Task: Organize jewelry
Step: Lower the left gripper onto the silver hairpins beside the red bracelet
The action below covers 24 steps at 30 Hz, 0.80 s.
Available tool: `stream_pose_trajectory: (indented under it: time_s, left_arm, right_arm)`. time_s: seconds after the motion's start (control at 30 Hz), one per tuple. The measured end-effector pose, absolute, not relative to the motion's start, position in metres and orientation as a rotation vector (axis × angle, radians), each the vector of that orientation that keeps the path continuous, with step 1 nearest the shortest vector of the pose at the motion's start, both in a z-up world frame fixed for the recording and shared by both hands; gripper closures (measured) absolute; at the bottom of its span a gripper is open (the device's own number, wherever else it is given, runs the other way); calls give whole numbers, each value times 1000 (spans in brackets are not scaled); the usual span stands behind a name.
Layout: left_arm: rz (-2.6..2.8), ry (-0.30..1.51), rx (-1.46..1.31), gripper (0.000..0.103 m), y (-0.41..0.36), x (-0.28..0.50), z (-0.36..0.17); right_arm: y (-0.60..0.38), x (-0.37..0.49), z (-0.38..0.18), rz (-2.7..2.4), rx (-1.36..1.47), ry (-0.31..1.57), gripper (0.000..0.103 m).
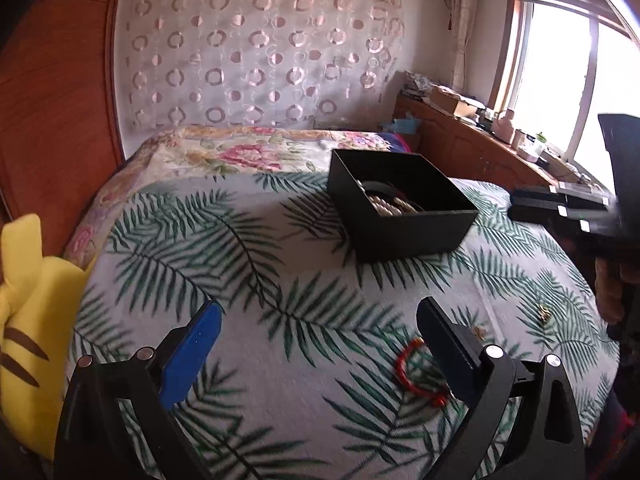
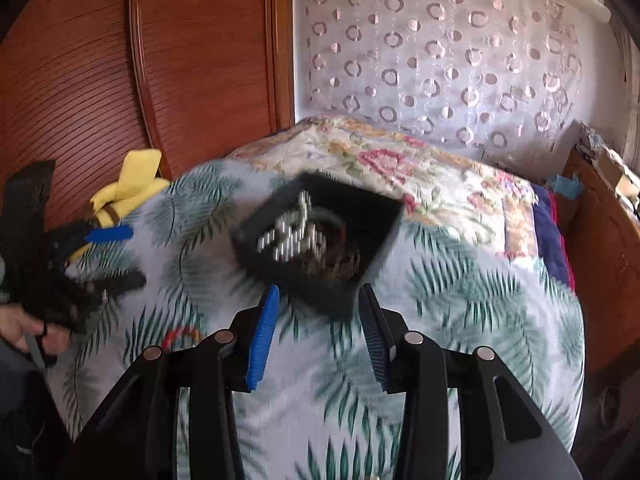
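A black open box (image 1: 404, 236) stands on the palm-leaf bedspread (image 1: 224, 264), with pale bead bracelets (image 1: 390, 205) inside. My left gripper (image 1: 320, 308) is open wide over the cloth with nothing between its fingers. A red bracelet (image 1: 412, 372) lies by its right finger, and small gold pieces (image 1: 543, 312) lie further right. My right gripper (image 1: 520, 204) comes in from the right edge. In the blurred right wrist view, the right gripper (image 2: 320, 292) is open just short of the box (image 2: 372, 220), empty. The left gripper (image 2: 112, 258) and red bracelet (image 2: 180, 336) show at the left.
A yellow plush toy (image 1: 32, 300) sits at the bed's left edge against a wooden wardrobe (image 1: 52, 100). A floral quilt (image 1: 240, 152) covers the far end. A cluttered wooden sideboard (image 1: 460, 140) runs under the window on the right. A hand (image 2: 20, 328) holds the left gripper.
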State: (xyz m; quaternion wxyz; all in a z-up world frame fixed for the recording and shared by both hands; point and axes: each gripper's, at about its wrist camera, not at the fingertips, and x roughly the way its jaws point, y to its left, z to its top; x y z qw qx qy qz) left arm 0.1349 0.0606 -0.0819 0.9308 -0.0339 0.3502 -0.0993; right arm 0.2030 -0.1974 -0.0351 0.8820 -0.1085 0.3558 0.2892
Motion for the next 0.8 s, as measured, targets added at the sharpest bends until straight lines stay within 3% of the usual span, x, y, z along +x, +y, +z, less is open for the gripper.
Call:
stream_pose_trajectory:
  time_s: [0.43, 0.67, 0.8]
  left_arm:
    - [-247, 747, -41, 8, 50, 107, -90]
    - [-262, 760, -50, 8, 44, 104, -93]
    - [-272, 756, -49, 8, 41, 101, -92]
  right_arm:
    - [-276, 145, -103, 513, -199, 896, 59]
    - [-273, 134, -111, 491, -237, 887, 61]
    - [-270, 135, -109, 465, -247, 876, 70]
